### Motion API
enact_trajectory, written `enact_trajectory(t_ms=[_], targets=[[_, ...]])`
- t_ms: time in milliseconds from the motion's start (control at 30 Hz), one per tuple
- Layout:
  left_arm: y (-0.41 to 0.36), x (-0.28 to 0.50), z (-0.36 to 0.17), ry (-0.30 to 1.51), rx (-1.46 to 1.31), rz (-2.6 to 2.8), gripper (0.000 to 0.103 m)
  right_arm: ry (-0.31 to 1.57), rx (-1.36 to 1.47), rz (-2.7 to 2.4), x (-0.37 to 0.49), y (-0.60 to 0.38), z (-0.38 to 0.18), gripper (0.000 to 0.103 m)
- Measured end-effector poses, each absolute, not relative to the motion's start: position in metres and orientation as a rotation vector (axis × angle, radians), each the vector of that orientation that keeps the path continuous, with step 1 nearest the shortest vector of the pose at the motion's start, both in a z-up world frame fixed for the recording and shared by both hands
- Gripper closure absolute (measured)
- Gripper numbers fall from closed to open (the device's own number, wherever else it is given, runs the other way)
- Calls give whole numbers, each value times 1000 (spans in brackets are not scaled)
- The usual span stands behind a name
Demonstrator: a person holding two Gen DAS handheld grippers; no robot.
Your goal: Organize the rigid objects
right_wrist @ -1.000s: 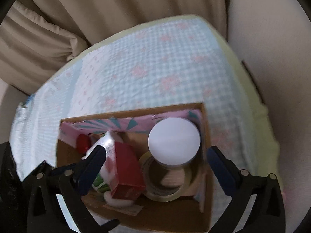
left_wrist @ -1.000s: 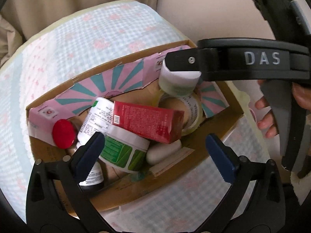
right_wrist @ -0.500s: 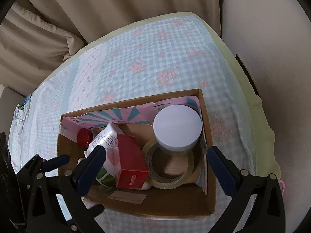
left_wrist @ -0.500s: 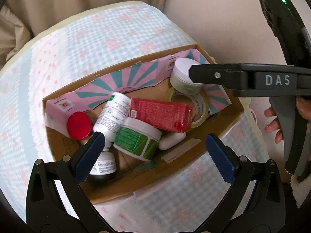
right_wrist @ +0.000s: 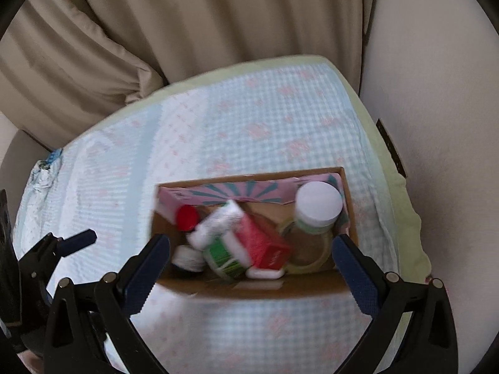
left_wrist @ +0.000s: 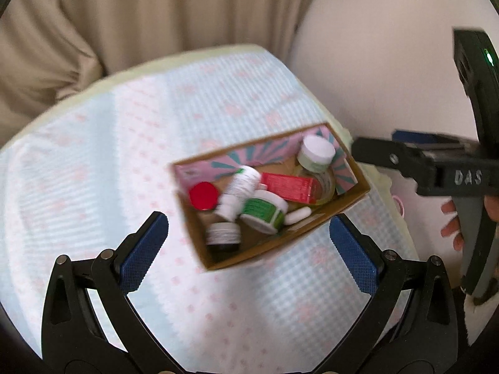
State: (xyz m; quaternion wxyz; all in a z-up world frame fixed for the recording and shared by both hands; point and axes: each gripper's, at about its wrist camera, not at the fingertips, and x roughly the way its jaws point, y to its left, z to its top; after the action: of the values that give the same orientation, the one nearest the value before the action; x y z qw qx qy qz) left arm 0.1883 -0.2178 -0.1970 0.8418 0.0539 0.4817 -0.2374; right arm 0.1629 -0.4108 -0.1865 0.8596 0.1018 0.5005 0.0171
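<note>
Cardboard box (right_wrist: 249,288) crammed full; checked cloth (right_wrist: 249,131) around open.

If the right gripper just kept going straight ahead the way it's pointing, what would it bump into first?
Probably the red carton in the cardboard box; it lies midway between the open fingers of the right gripper. Depth is hard to judge.

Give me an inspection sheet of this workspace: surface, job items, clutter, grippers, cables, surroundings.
Surface: blue-and-pink checked cloth over a cushioned top.
Job's things: open cardboard box holding white-lidded jar, red carton, green-labelled tub, red cap, tape roll.
Clutter: nothing seen outside the box.
Grippers: left gripper open, empty; right gripper open, empty.
Cables: nothing seen.
Surroundings: beige curtain, pale wall.
</note>
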Motion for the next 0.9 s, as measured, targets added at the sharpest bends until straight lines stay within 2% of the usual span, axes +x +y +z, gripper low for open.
enact_trajectory(t_ms=[267,400,567,900], targets=[[-111,143,-80,904,60,-354,0,951,165,38,103,-332,-84,0],[-67,111,-39,827,40,-280,0,893,124,34,75,-296,-43,0],[-32,78,-13,761,21,-217,0,827,53,40,44,-255,-12,0],[5,25,-3,694,-27,-139,0,766,-1,40,-4,-219,-4,0]])
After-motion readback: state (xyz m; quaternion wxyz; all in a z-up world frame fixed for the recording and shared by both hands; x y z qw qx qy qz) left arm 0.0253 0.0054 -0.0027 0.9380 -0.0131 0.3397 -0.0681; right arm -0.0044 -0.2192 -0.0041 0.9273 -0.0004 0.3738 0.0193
